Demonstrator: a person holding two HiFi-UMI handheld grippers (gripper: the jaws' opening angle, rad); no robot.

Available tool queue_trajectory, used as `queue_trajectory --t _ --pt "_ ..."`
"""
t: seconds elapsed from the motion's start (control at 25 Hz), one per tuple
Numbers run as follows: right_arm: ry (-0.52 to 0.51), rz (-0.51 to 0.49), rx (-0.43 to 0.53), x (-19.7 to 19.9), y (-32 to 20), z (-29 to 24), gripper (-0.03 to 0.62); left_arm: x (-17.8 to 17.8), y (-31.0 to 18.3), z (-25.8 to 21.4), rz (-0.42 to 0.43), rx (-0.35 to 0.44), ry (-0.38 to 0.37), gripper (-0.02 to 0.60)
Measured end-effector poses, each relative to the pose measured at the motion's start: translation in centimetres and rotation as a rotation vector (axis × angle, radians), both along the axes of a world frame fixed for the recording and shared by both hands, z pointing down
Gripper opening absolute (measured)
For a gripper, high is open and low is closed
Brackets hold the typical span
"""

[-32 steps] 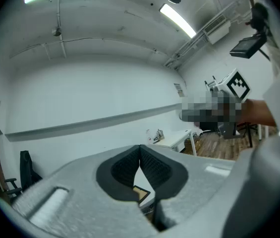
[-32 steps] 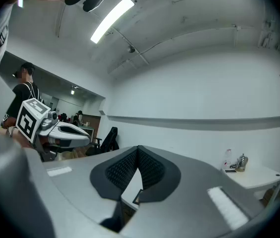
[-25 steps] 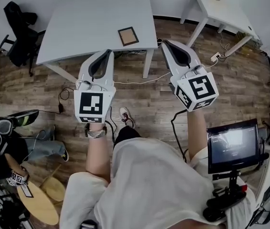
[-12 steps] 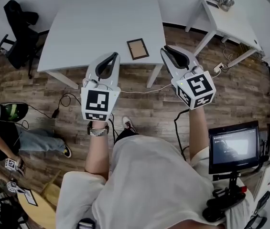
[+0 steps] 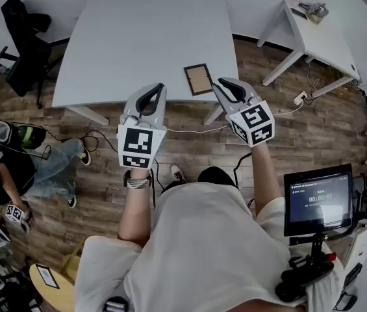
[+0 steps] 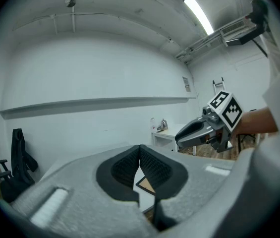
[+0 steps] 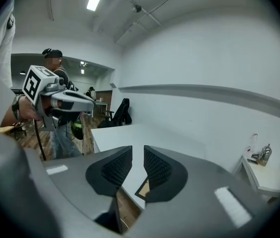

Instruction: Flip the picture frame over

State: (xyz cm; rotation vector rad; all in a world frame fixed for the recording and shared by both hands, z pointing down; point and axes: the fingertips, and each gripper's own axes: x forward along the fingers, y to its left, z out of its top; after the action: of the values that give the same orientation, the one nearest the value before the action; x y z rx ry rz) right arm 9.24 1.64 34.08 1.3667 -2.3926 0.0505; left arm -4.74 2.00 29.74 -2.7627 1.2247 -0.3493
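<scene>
The picture frame [image 5: 199, 78], a small dark-edged rectangle with a brown panel facing up, lies near the front right edge of the white table [image 5: 138, 38]. My left gripper [image 5: 159, 87] hovers over the table's front edge, left of the frame, its jaws shut on nothing. Just right of the frame, my right gripper [image 5: 217, 83] has its jaws opening with a narrow empty gap. In the left gripper view the frame [image 6: 146, 184] shows below the closed tips [image 6: 140, 148]. The right gripper view has the frame [image 7: 142, 186] under the parted tips [image 7: 138, 150].
A smaller white table [image 5: 313, 25] with small items stands at the right. A black chair with a jacket [image 5: 21, 25] is at the back left. A person [image 5: 1, 168] sits on the floor at left. Cables cross the wooden floor; a monitor [image 5: 316, 200] stands near right.
Both grippers have come forward and down toward the table, closing in on the frame from either side. The right jaws have parted from shut. The person at left has shifted.
</scene>
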Motion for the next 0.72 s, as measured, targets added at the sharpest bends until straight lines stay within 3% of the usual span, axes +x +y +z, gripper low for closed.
queue_trajectory --t 0.44,0.72 --pt "0.046 -0.072 -0.284 -0.5 -10.8 13.0 0.107 1.5 -10.4 6.9 0.013 -0.196 0.006 0.005" --pt "0.142 -0.138 -0.387 -1.1 -9.7 18.8 0.12 1.1 -10.0 7.6 -0.034 -0.223 0.022 0.005"
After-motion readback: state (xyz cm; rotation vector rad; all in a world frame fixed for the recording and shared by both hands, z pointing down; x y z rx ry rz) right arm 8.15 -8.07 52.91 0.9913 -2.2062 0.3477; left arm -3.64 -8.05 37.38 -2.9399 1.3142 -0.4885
